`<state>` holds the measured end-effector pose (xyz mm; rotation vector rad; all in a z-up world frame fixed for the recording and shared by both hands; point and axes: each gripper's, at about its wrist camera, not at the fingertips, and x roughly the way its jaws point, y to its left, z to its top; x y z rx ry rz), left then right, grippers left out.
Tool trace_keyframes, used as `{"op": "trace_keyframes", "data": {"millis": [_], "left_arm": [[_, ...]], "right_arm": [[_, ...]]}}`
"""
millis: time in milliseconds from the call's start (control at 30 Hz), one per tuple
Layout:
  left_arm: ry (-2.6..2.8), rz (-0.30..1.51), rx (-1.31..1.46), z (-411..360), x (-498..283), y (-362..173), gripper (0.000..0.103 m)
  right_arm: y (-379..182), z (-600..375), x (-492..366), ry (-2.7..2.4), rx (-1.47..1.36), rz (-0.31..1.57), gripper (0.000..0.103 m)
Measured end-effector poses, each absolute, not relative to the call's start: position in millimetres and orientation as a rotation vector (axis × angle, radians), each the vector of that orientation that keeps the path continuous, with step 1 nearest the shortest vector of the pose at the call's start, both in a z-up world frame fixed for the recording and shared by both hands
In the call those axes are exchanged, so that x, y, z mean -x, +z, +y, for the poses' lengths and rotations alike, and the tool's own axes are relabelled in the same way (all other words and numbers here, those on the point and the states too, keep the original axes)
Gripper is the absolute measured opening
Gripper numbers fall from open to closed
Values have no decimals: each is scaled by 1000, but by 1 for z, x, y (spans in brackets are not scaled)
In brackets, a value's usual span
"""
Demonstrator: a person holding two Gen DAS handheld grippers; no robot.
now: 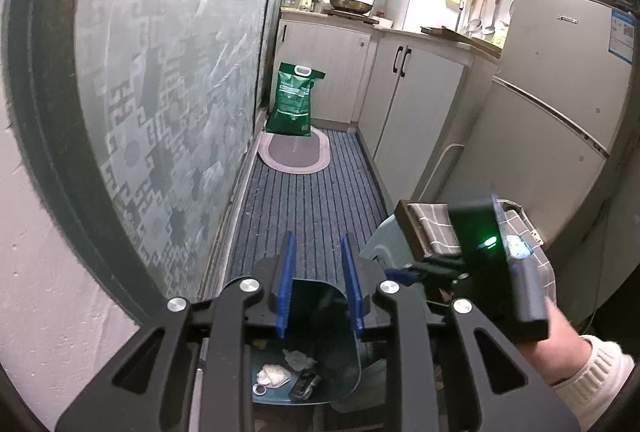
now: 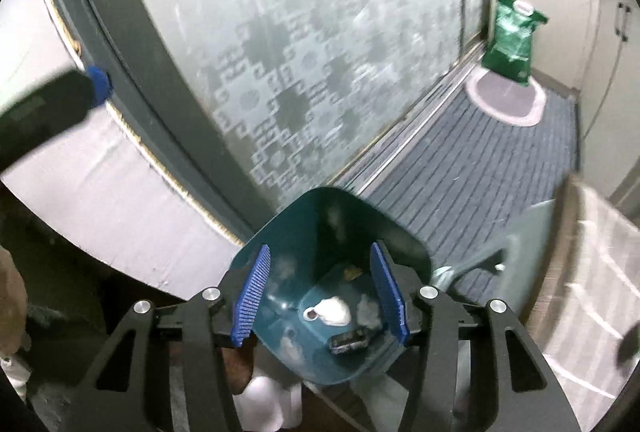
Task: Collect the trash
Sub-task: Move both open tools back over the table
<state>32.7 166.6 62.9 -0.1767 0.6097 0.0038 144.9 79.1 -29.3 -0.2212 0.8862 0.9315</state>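
A teal trash bin (image 1: pixel 320 372) stands on the floor right below both grippers; it also shows in the right wrist view (image 2: pixel 332 240). Inside lie crumpled white paper (image 1: pixel 274 375), a white wad (image 2: pixel 334 312) and a small dark packet (image 2: pixel 350 342). My left gripper (image 1: pixel 318 284) is open and empty, its blue pads (image 1: pixel 286 288) straddling the bin's far rim. My right gripper (image 2: pixel 324 296) is open and empty above the bin's mouth; its body shows in the left wrist view (image 1: pixel 492 256), the fingertips hidden there.
A frosted patterned sliding door (image 1: pixel 168 80) runs along the left. A striped blue mat (image 1: pixel 312 200), an oval rug (image 1: pixel 294 154) and a green bag (image 1: pixel 294 100) lie ahead. White cabinets (image 1: pixel 404 104) and a fridge (image 1: pixel 560 80) line the right. A grey dustpan-like object (image 2: pixel 520 248) sits right of the bin.
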Motion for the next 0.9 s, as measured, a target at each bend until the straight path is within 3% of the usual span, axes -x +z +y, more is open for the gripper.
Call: {"op": "trace_keyframes", "data": {"millis": [700,900], "left_arm": [[-141,647,87,71,-86,49,35],[-179,673,53,40,-103,37,37]], "right_arm": [[0,-70,-166,700,150,760,53],[0,-113,-170,625,135,739,63]]}}
